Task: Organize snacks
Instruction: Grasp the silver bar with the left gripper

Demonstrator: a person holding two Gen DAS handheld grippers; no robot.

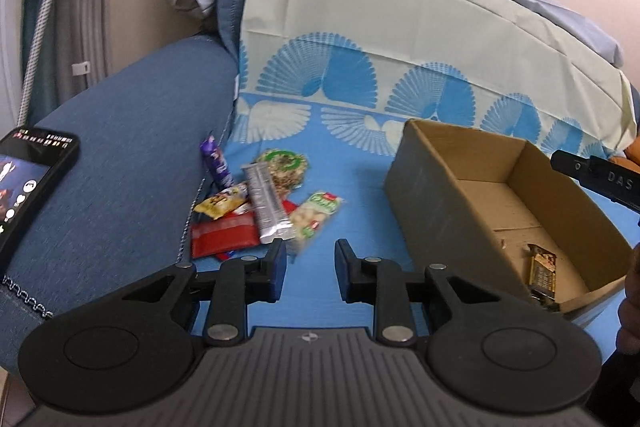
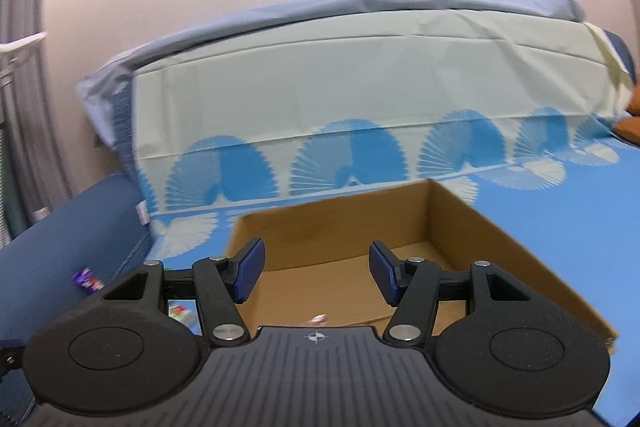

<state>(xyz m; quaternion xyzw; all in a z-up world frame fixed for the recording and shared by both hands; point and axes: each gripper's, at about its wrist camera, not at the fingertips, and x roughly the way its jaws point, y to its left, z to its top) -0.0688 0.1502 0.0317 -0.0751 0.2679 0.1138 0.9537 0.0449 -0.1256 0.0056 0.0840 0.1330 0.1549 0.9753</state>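
Left claw (image 1: 310, 269) gapes empty just short of snack pile (image 1: 260, 207).

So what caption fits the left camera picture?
Open left tongs face a snack pile beside the cardboard box.

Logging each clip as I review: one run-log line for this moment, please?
left gripper: open, empty, near snack pile | right gripper: open, empty, over cardboard box | in box: one dark bar

Matt cardboard box (image 1: 436, 187), glossy wrappers (image 1: 266, 203)
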